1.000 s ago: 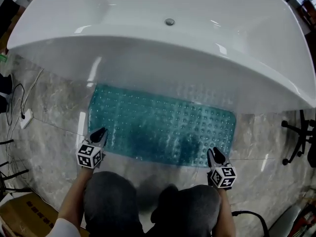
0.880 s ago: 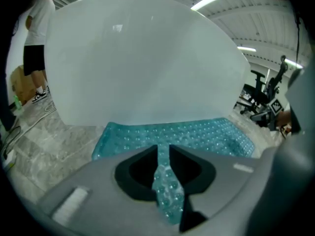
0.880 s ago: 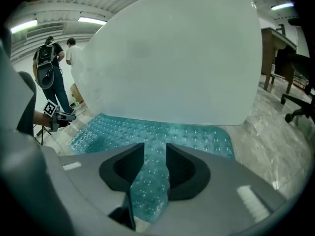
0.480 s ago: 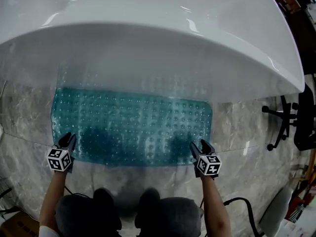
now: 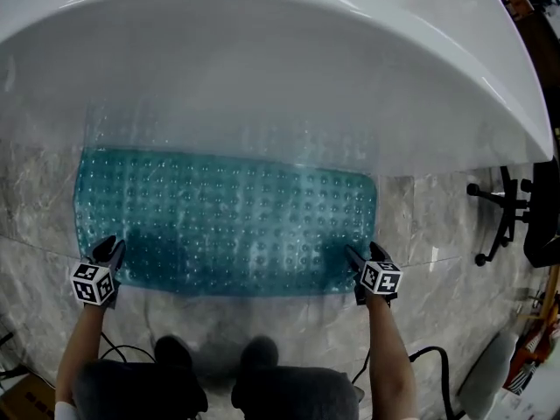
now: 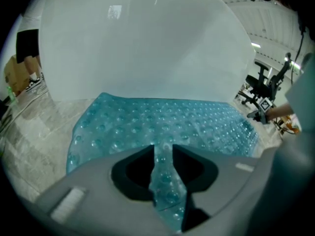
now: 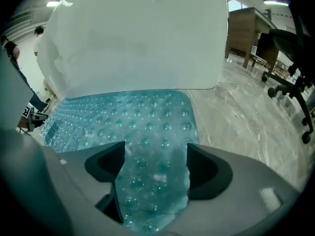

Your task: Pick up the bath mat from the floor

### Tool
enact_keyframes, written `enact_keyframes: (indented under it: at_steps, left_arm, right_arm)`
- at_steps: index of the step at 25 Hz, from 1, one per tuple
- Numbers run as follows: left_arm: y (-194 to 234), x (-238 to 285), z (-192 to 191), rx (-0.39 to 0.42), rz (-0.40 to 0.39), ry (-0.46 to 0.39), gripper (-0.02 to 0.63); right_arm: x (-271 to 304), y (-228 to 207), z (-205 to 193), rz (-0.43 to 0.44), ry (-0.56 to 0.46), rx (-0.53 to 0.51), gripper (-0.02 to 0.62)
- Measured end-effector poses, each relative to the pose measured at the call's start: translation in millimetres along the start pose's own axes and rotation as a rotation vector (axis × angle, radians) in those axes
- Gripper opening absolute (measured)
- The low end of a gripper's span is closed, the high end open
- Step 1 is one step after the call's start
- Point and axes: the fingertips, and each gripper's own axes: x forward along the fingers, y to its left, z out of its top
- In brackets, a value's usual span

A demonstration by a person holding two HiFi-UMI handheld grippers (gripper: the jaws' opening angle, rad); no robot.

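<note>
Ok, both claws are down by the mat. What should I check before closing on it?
1. Left claw at bath mat's near-left corner: ok.
2. Left claw's gap: not ok; just been opening, but likely too narrow, mat showing through, not gripped.
3. Right claw at near-right corner, just been opening, wide, mat showing between, not gripped: ok.
4. Mat flat on the floor, nothing on it: ok.
5. Far edge free of the bathtub: cannot tell.
</note>
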Motion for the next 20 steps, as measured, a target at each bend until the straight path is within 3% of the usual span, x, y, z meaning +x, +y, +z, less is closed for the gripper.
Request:
enact_keyframes:
  at_steps: [4,8,14,16,20]
  left_arm:
    - [-3.5,-0.2,-4.0,0.069,-0.019,0.028,0.118]
    - [2.2,-8.3,-5.2,0.054,-0.004,0.012,0.117]
    - [9.6,-15.1,-18.1,0.039,0.008,0.014,0.117]
    - [13.0,-17.8,-23.5,0.037,0.014,0.017,0.117]
    - [25.0,-22.0,-27.2,0.024,0.033,0.009,0.117]
  right_arm:
    - [13.0,-22.0,-6.6,-0.005,0.043,0.006,0.436]
    - [30.5,-37.0,-13.7,0.0,0.104,0.007,0.49]
    - [41.1,-36.7,-8.0,-0.007,0.161,-0.046,0.509]
    - [39.8,-32.2,-5.9,-0.005,0.17,-0.054,0.502]
    - [40.4,-22.0,-8.8,0.005,0.18,-0.055,0.418]
